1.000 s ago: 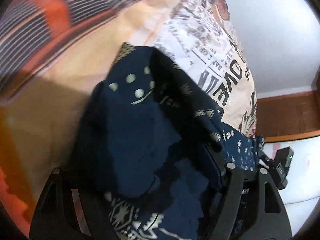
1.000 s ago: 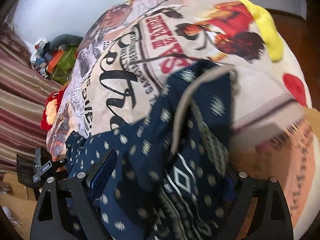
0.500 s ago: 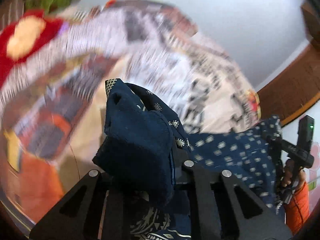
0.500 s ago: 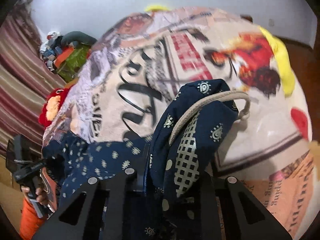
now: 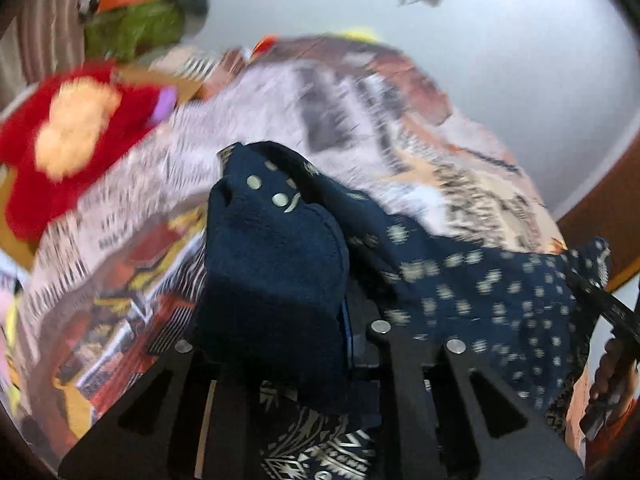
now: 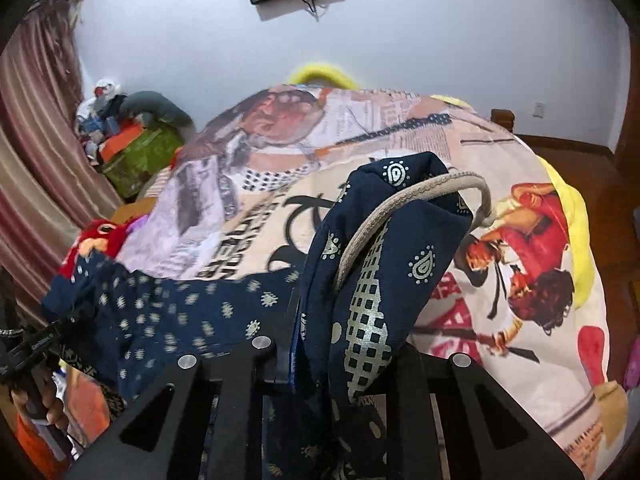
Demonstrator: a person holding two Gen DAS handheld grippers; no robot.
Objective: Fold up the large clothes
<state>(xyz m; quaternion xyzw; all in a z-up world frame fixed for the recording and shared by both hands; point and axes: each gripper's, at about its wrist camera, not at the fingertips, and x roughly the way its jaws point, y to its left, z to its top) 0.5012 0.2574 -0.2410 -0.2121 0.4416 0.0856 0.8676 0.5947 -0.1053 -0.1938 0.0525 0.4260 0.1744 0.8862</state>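
Both claws were clamped on the navy garment [image 6: 372,280]: left claw [image 5: 320,320] loosening slightly, right claw [image 6: 340,344] tight. Garment hung above the bed [image 6: 520,320]; I judged no fold made yet.

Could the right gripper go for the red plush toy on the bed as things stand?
Probably not. The right gripper is shut on a bunch of the navy patterned garment, so its jaws are taken. The red plush toy lies far to its left, partly hidden behind the cloth stretched between both grippers.
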